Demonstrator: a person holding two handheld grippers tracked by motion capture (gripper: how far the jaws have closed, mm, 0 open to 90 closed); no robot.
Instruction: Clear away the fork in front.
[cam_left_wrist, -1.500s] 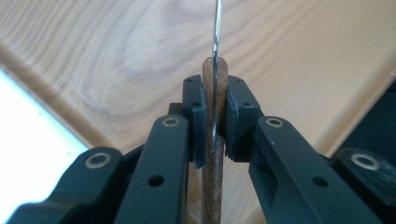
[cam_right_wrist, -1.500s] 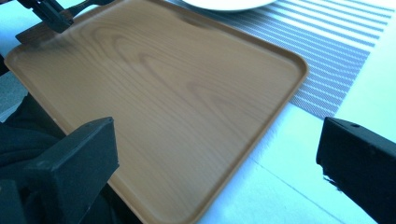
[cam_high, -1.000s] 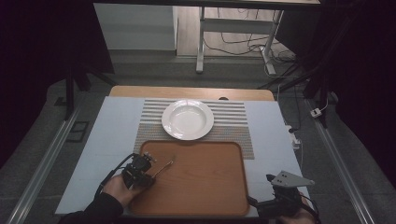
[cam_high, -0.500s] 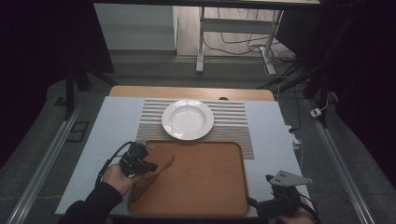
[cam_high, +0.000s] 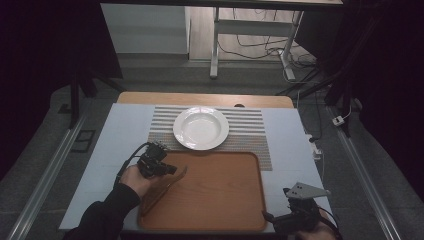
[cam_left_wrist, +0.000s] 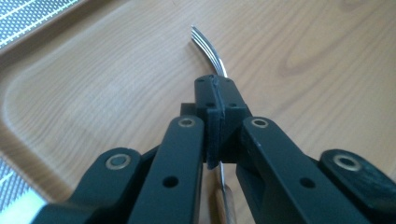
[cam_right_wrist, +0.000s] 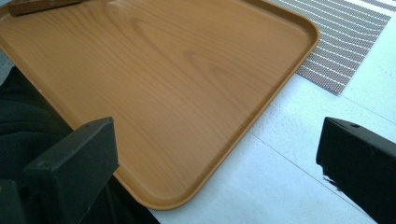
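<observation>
Left gripper (cam_left_wrist: 215, 93) fingers pinching a fork (cam_left_wrist: 208, 44) near the tray's (cam_high: 220, 205) left rim, tines jutting beyond the fingertips, bare tray spreading ahead, right gripper (cam_right_wrist: 219, 163) fingers gaping wide over the tray's corner edge and tabletop (cam_right_wrist: 299, 186)

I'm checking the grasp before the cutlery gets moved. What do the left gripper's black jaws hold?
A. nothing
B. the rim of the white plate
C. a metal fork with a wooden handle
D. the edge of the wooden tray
C: in the left gripper view the left gripper is clamped on the metal fork with a wooden handle, tines sticking out beyond the pads above the brown wooden tray.
</observation>
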